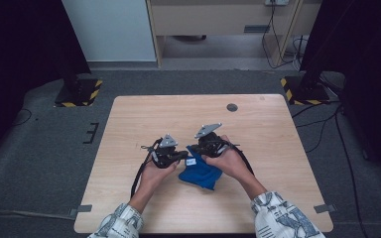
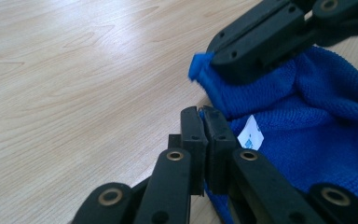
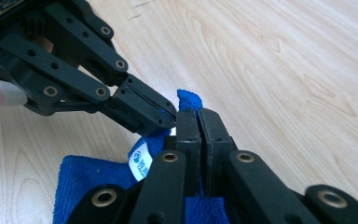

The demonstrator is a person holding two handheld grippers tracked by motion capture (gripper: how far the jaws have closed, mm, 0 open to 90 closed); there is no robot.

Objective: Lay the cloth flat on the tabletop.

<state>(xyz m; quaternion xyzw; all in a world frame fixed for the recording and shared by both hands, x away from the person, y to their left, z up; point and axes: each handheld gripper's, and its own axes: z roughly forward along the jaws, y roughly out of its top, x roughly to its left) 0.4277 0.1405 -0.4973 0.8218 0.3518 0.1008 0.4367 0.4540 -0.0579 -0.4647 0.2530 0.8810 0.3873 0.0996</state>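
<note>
A blue microfibre cloth [image 1: 200, 172] lies crumpled on the wooden table [image 1: 258, 129], towards the near edge and between the person's two hands. The left gripper [image 1: 182, 155] comes in from the left and the right gripper [image 1: 196, 148] from the right, their tips meeting close together over the cloth's upper edge. In the left gripper view, the left gripper [image 2: 202, 112] has its jaws pressed together on a thin fold of the cloth [image 2: 307, 112], just beside a small white label [image 2: 251, 138] sewn to the fabric; the right gripper [image 2: 205, 63] reaches in from the upper right of that view and pinches a blue corner that sticks out past its tip. In the right gripper view, the right gripper [image 3: 198, 112] likewise has its jaws brought tight together on the cloth's edge, with a blue tip [image 3: 189, 99] poking up above them, while the left gripper [image 3: 170, 119] clamps the same edge immediately beside it, nearly touching. The label [image 3: 140, 162] shows there just below the two tips. The rest of the cloth [image 3: 93, 184] sags onto the table [image 3: 284, 70] beneath both tools. There is no container on the table.
</note>
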